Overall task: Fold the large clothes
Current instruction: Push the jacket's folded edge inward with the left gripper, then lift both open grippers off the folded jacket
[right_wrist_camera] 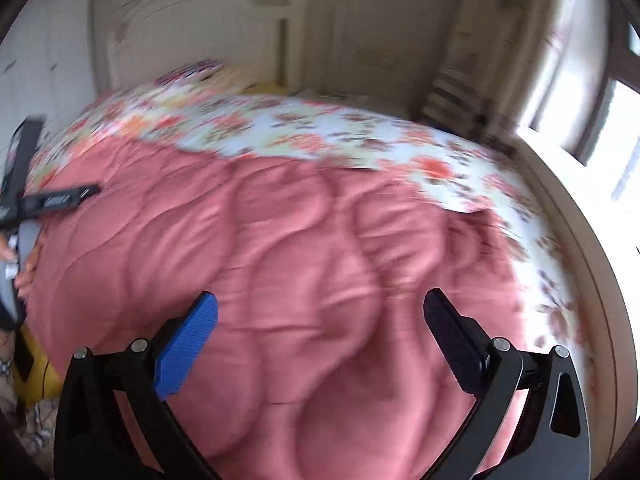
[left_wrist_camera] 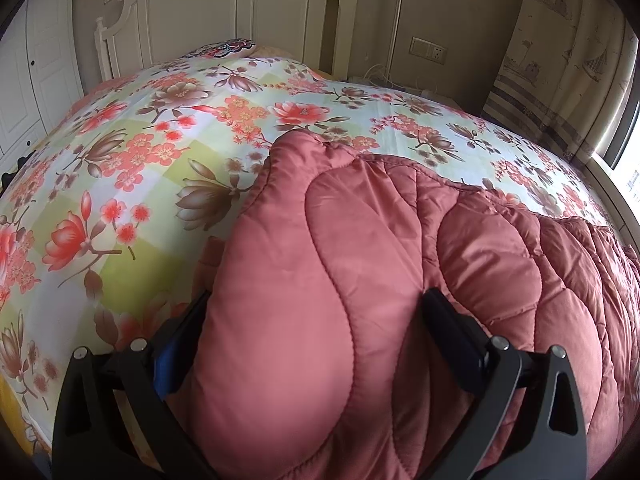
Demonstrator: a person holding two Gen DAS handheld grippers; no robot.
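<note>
Pink puffy coat [left_wrist_camera: 304, 320] bulges between the wide left gripper [left_wrist_camera: 316, 320]; grip unclear. Right gripper [right_wrist_camera: 320, 320] hangs open, empty, above it.

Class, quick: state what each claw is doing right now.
Left claw: fingers wide, with a thick fold of the pink quilted garment between them; grip cannot be told.
Right claw: open, empty, above the garment.

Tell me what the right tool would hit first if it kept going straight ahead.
Most likely the pink quilted coat: it fills the space between and beyond the open right tool. The view is blurred, so depth is uncertain.
</note>
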